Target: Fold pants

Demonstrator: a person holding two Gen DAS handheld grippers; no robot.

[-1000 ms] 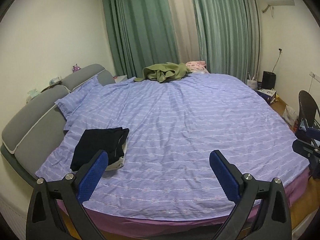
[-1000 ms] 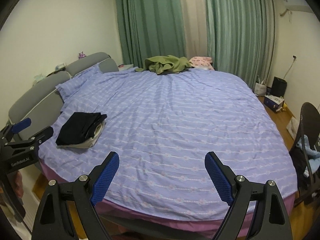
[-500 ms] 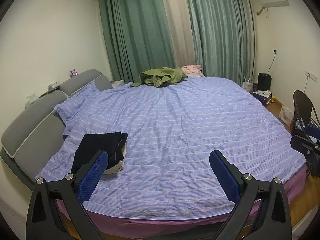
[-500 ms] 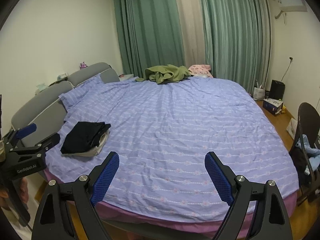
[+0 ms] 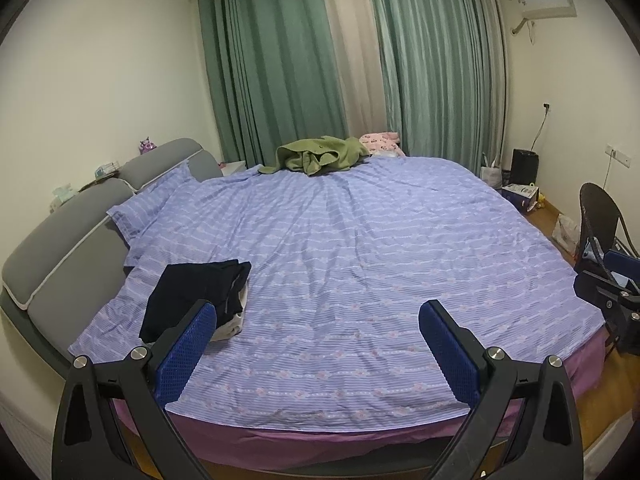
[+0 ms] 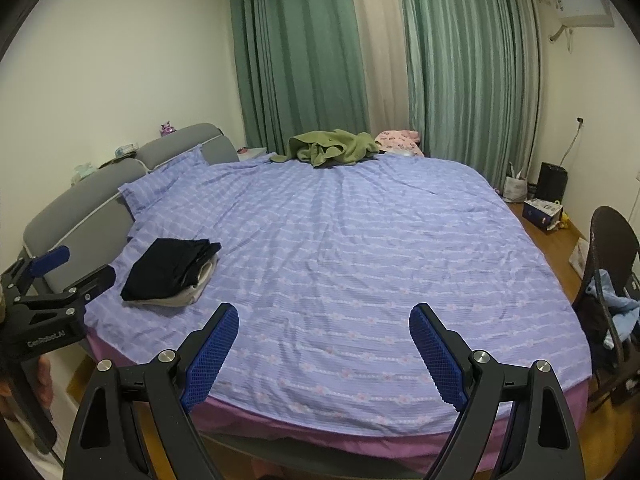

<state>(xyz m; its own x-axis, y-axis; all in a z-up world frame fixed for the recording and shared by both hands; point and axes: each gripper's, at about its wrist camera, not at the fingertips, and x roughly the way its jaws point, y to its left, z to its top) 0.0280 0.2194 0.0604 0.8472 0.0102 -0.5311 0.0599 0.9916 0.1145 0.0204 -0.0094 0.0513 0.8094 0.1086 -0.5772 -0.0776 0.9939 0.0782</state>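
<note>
— On the bed (image 5: 360, 248), toward its headboard (image 5: 72, 240) side, what is lying there?

— Folded black pants (image 5: 192, 292) are sitting on a pale folded garment (image 5: 230, 326), near the bed's front edge. Nothing is touching the stack.

— Where is the left gripper (image 5: 316, 344) hovering?

— It is hanging over the bed's front edge, its blue fingers (image 5: 186, 350) spread wide and gripping nothing; the pants are showing just behind its left finger.

— And further along the bed?

— A crumpled green garment (image 5: 320, 156) is lying at the bed's far edge, with something pink (image 5: 380, 140) just beside it.

— What is the right gripper (image 6: 324, 352) doing?

— It is also hovering above the front edge, fingers (image 6: 438, 356) spread apart and empty. A dark chair (image 6: 612, 260) is standing off the bed's right side.
</note>
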